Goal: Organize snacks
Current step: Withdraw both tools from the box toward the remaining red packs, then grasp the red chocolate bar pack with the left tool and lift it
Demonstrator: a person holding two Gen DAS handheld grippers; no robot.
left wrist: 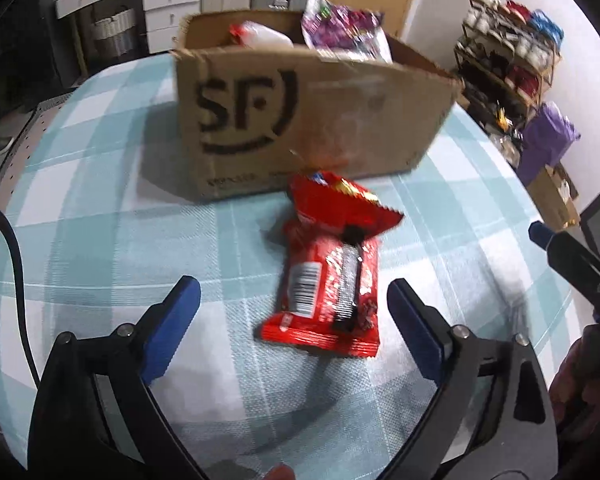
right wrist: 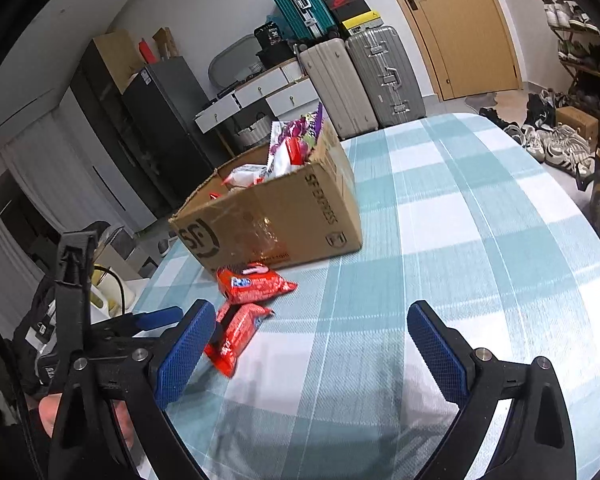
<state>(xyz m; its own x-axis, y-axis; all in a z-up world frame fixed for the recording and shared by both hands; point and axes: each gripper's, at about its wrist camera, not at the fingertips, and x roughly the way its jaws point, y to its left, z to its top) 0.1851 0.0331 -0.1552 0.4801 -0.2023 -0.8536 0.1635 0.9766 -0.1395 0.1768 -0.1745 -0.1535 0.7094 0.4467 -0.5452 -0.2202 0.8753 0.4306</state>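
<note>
Checked teal-and-white tablecloth [left wrist: 100, 184] covered the table in the left wrist view, white drawers [left wrist: 168, 4] and a cluttered shoe rack [left wrist: 508, 48] behind; cardboard SF box [left wrist: 300, 120] stood open-topped at the far side, already holding a purple snack bag [left wrist: 340, 28] and a white packet [left wrist: 260, 36], so it read as the collection bin; two red snack packs lay loose just in front of it, the far red pack [left wrist: 336, 204] overlapping the top of the near red pack [left wrist: 328, 292], apparently still waiting to go in; left gripper [left wrist: 294, 308] was spread wide, empty, jaws flanking the near pack without touching, which looked like lining up a grab; frame was motion-blurred, so contact hard to rule out fully. Right wrist view: same box [right wrist: 276, 216] seen from its corner, snacks poking above the rim, suitcases [right wrist: 364, 80] and a wooden door [right wrist: 452, 24] behind; both red packs sat left of centre, far one [right wrist: 256, 284] near the box base, near one [right wrist: 236, 332] partly hidden behind a blue finger pad [right wrist: 184, 352]; right gripper [right wrist: 312, 344] was also spread and empty, hovering over bare cloth [right wrist: 440, 208], pointed away from the packs, likely kept clear so the left side could work; left gripper's blue tip [right wrist: 156, 318] showed at the left edge beside the near pack.
</note>
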